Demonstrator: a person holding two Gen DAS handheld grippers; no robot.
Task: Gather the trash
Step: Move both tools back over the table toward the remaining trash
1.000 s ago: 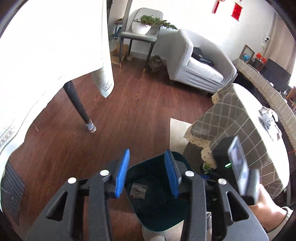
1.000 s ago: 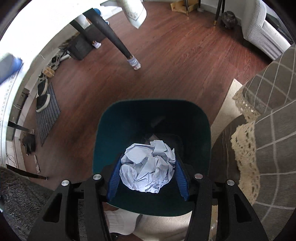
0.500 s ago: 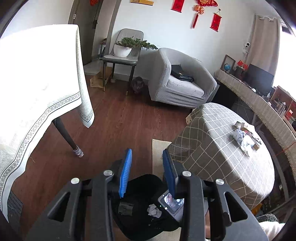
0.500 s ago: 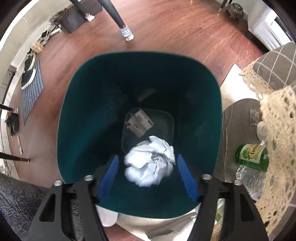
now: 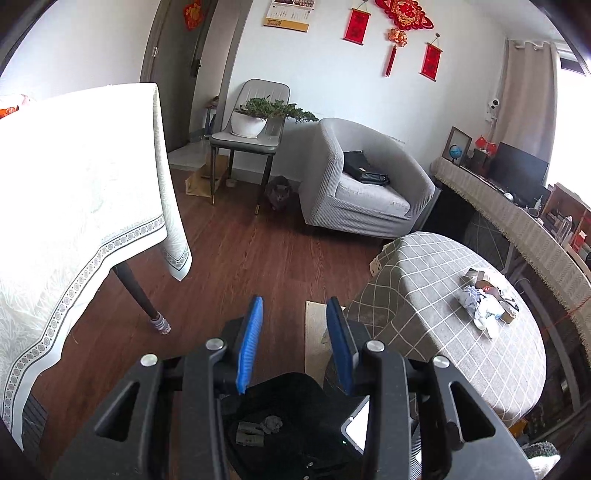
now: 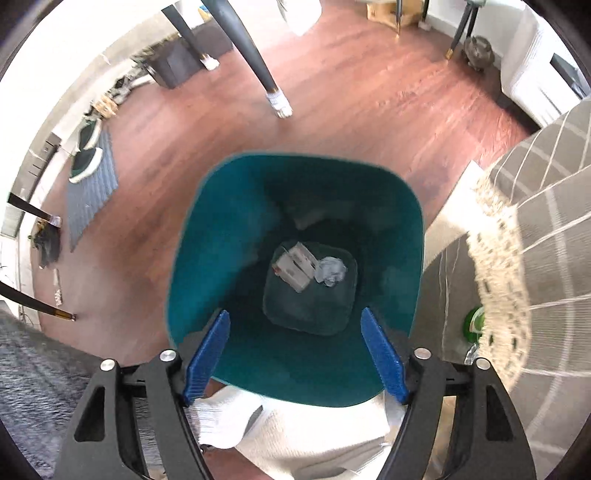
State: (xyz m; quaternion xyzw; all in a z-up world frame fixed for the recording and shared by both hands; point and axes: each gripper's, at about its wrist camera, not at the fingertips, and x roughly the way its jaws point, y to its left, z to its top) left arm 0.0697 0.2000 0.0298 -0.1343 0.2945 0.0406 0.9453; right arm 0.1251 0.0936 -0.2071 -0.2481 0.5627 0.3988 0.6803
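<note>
Several crumpled scraps (image 5: 484,306) ahead-right of the empty, parted left gripper (image 5: 295,343) look light, soft, best pinched mid-wad; right gripper (image 6: 295,350) spread empty over bin (image 6: 229,236).

A home living room: grey armchair (image 5: 365,184), red wall hangings (image 5: 404,16), wooden floor (image 5: 240,266).

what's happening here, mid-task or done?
Mid-task. The right gripper hangs open and empty over the teal bin; a crumpled paper ball lies at the bottom beside a small carton. The left gripper is open too, holding nothing. More trash sits on the checked round table, not yet collected.
</note>
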